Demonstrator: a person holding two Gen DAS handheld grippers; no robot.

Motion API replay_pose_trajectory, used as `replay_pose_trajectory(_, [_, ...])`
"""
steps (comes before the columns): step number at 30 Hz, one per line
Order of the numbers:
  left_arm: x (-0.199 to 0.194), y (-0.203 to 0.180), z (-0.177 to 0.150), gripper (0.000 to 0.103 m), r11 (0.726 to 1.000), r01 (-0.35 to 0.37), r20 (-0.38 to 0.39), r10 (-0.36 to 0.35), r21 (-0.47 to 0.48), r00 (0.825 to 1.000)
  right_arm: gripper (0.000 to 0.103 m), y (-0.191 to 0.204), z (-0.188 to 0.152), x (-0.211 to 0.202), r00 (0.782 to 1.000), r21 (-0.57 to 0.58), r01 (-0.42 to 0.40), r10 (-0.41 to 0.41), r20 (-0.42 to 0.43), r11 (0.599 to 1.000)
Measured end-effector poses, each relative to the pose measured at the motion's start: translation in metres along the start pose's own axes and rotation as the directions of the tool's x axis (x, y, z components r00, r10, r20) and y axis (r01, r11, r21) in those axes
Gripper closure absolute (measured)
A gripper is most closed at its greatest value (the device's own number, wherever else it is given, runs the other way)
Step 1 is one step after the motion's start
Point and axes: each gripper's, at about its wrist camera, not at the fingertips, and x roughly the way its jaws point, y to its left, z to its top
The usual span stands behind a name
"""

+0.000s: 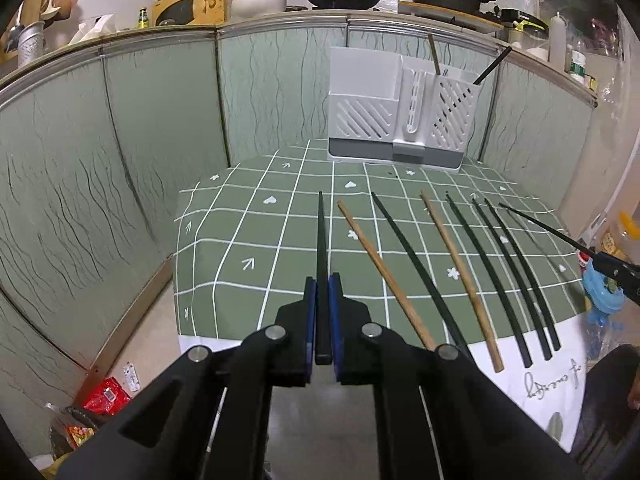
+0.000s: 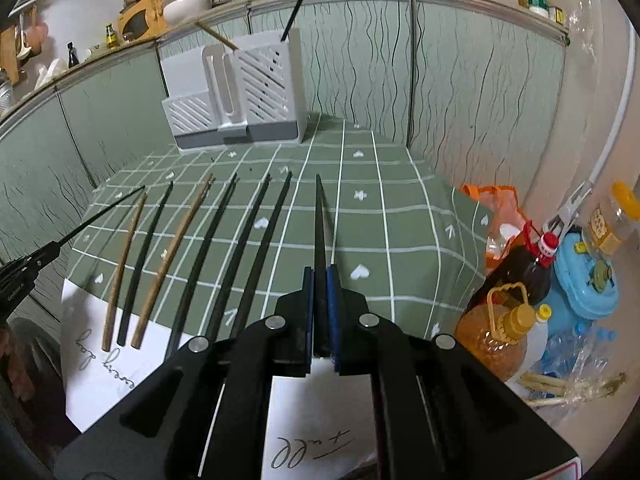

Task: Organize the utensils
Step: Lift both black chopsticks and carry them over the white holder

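My left gripper is shut on a black chopstick that points forward above the green checked tablecloth. My right gripper is shut on another black chopstick; it also shows at the right edge of the left wrist view. Several black and wooden chopsticks lie side by side on the cloth, also in the right wrist view. A white utensil holder stands at the table's back, with one wooden and one black chopstick in its right compartment.
Green patterned panels wall the table on three sides. Oil bottles, a blue container and bags sit right of the table. Red packets lie on the floor to the left. Pots and jars crowd the ledge above.
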Motion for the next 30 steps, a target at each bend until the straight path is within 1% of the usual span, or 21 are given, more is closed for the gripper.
replay_pose_trajectory(2, [-0.003,-0.001,0.005,0.095,1.000,-0.001,0.001,0.001,0.025,1.000,0.097,0.000,0.007,-0.005,1.000,-0.009,-0.003,0.003,0.011,1.000])
replay_pose_trajectory(11, [-0.021,0.006,0.029,0.095,0.996,0.065,0.007,-0.065,0.061,0.998,0.097,0.003,0.035,-0.030,0.997,-0.069,-0.019,0.023,0.072,0.997])
replay_pose_trajectory(17, [-0.042,0.012,0.048,0.095,0.993,0.082,0.045,-0.086,0.081,0.995,0.097,0.003,0.051,-0.044,0.994,-0.076,-0.039,0.047,0.103,0.996])
replay_pose_trajectory(21, [-0.051,0.019,0.059,0.095,0.992,0.101,0.062,-0.106,0.077,0.992,0.097,0.003,0.060,-0.051,0.992,-0.078,-0.052,0.061,0.115,0.996])
replay_pose_trajectory(30, [-0.064,0.027,0.075,0.095,0.988,0.132,0.077,-0.139,0.085,0.987,0.097,-0.002,0.074,-0.065,0.987,-0.063,-0.080,0.088,0.137,0.995])
